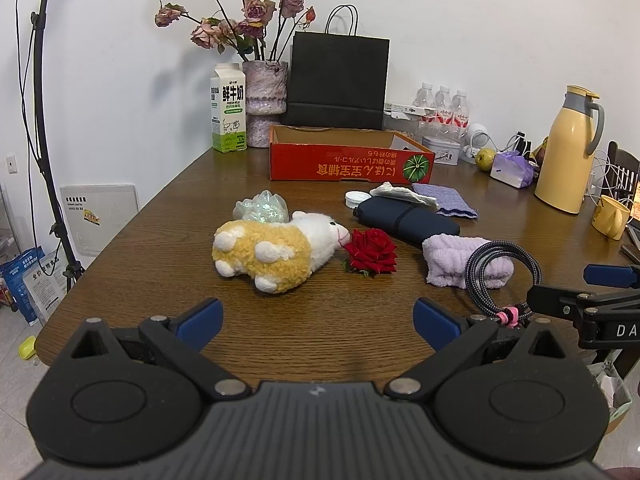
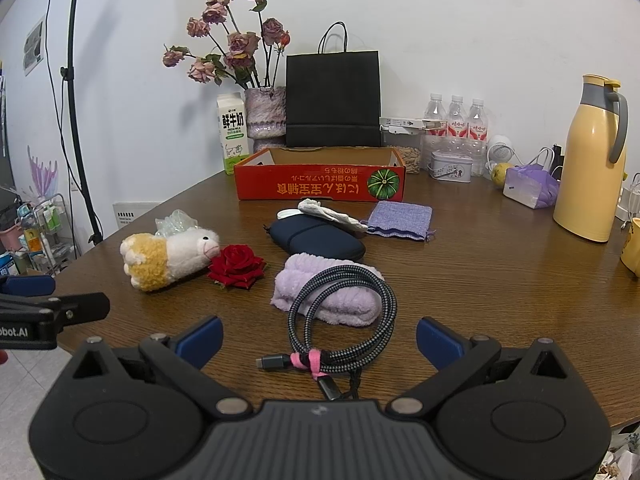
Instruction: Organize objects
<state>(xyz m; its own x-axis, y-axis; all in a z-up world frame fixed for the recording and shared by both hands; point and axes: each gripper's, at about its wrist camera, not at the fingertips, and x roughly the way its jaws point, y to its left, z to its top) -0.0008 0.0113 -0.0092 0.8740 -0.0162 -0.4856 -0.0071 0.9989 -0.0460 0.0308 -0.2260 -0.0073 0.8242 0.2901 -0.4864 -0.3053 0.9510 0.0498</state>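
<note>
A: Left tongs (image 1: 318,322)?
B: Spread wide over the near edge of the surface (image 1: 160,240), nothing between the blue pads (image 1: 200,318).

A: Right tongs (image 2: 319,338)?
B: Equally wide, empty. Hovering at the near edge, with the coiled braided cable (image 2: 344,320) lying between the pads, untouched, bound by a pink tie (image 2: 310,360).

A: Under the cable?
B: A folded lilac towel (image 2: 328,300), partly beneath the far loop of the coil.

A: Toward the left edge?
B: Plush sheep (image 1: 276,248) on its side, snout just beside a red rose (image 1: 372,256). Behind the sheep, touching it, a crumpled clear wrapper (image 1: 262,208).

A: Mid-surface?
B: Dark navy pouch (image 2: 320,236), with a white cap (image 2: 289,213) at its far corner and a crumpled white wrapper (image 2: 332,213) resting across its far edge. Just right of that, a purple woven pouch (image 2: 400,220).

A: Far edge?
B: Open red cardboard tray (image 2: 320,188), seemingly empty, though the inside only partly shows. Behind it a black paper bag (image 2: 332,100), a vase of dried roses (image 2: 266,112), a milk carton (image 2: 233,132).

A: Right edge?
B: Yellow thermos jug (image 2: 592,160), upright, well apart from the clutter.
</note>
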